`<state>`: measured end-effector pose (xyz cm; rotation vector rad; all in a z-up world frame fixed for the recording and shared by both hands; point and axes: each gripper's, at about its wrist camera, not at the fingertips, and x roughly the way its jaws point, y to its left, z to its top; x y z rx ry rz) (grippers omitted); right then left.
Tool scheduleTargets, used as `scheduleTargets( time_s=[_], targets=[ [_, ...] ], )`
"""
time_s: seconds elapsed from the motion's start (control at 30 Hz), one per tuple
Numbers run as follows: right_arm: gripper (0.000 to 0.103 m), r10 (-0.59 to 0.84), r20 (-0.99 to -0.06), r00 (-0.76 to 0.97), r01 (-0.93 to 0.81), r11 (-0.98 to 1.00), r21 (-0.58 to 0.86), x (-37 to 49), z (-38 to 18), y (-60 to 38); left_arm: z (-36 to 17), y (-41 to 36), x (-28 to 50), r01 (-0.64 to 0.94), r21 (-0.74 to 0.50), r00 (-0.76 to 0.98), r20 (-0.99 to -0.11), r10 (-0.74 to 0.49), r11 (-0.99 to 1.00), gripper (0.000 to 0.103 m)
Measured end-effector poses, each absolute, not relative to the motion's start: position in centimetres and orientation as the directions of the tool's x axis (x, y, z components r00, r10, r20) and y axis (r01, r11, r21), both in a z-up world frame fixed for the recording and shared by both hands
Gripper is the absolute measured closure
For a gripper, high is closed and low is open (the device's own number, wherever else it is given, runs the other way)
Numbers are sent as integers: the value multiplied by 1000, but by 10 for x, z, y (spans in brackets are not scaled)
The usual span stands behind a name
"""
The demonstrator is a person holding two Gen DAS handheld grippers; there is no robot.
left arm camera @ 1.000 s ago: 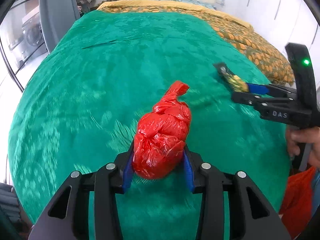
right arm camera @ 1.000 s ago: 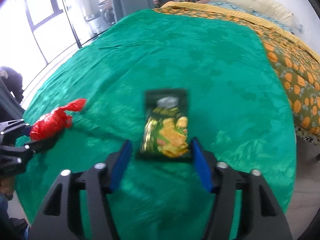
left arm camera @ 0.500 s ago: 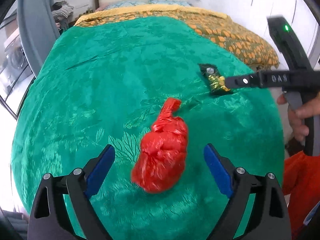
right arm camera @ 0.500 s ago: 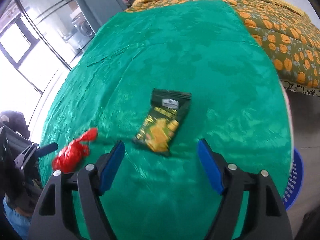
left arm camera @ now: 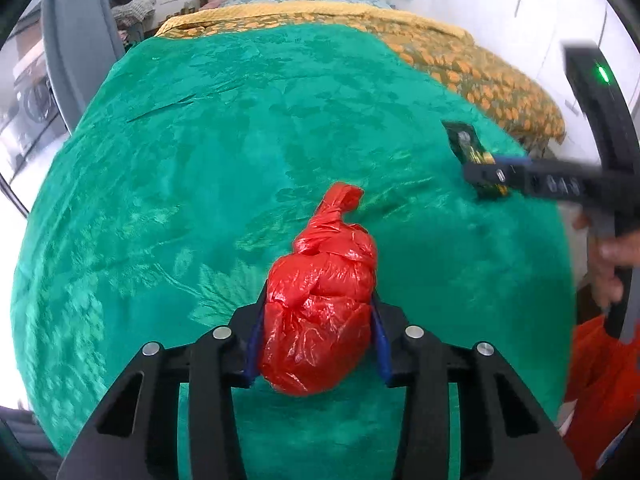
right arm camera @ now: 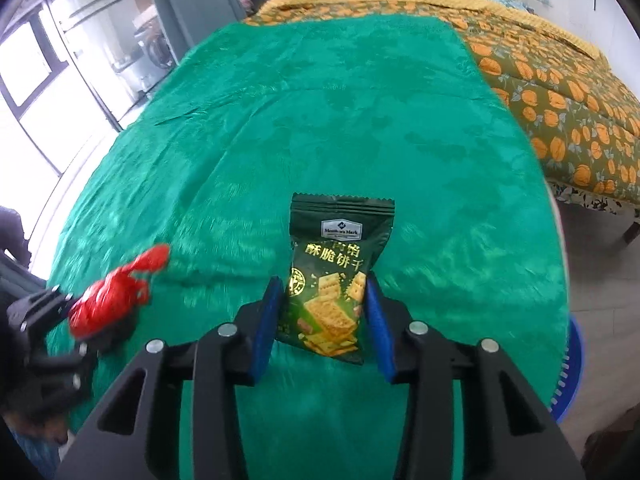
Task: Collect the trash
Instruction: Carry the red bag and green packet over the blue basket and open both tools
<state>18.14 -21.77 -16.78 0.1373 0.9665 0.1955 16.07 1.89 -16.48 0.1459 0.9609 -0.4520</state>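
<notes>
Two pieces of trash sit on the green blanket [right arm camera: 360,100] that covers most of the bed, and each has a claw closed around it. Beyond the blanket's far and right edges an orange-flowered quilt [right arm camera: 560,92] shows, and down past the right edge a blue basket [right arm camera: 570,368] stands on the floor.

Nearer the blanket's front edge, toward the left, lies the knotted red plastic bag [left arm camera: 320,312], bulging and crinkled, its twisted neck pointing toward the far edge. The left gripper [left arm camera: 318,336] has its blue pads pressed into both sides of the bag's fat end, squeezed in tight against it.

Over toward the right edge is the dark green cracker packet [right arm camera: 332,276], its sealed top pointing away toward the far edge. The right gripper [right arm camera: 324,320] has narrowed onto the packet's lower half, one blue pad touching each long side. From the left wrist view that same packet looks small and blurred at the right.
</notes>
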Motion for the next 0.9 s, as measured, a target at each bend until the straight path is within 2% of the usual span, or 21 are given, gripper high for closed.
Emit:
scheduleTargets(
  time_s=[0.13,0.27,0.57,0.73,0.9],
  targets=[
    [63,278,-770,574,-135,960,246,143,-161,-244,-150,-1,145,443,-144,491,-786,-374,885,63],
    [63,277,-746,606,-91,956,280,106,-156,-287,-135,-38,127,495,-173,480,-762,-434,852,64],
    [63,93,-776,624,180,949,259,49,-181,-438,-129,-188,86,684,-214,330,-763,-556,698,64],
    [63,70,-801,595,247,932,265,47,-211,-493,-155,-284,78,721,-223,249,-800,-546,656,63],
    [63,81,-822,563,282,916,284,61,-251,-532,-209,-354,92,707,-218,199,-852,-484,673,63]
  ],
)
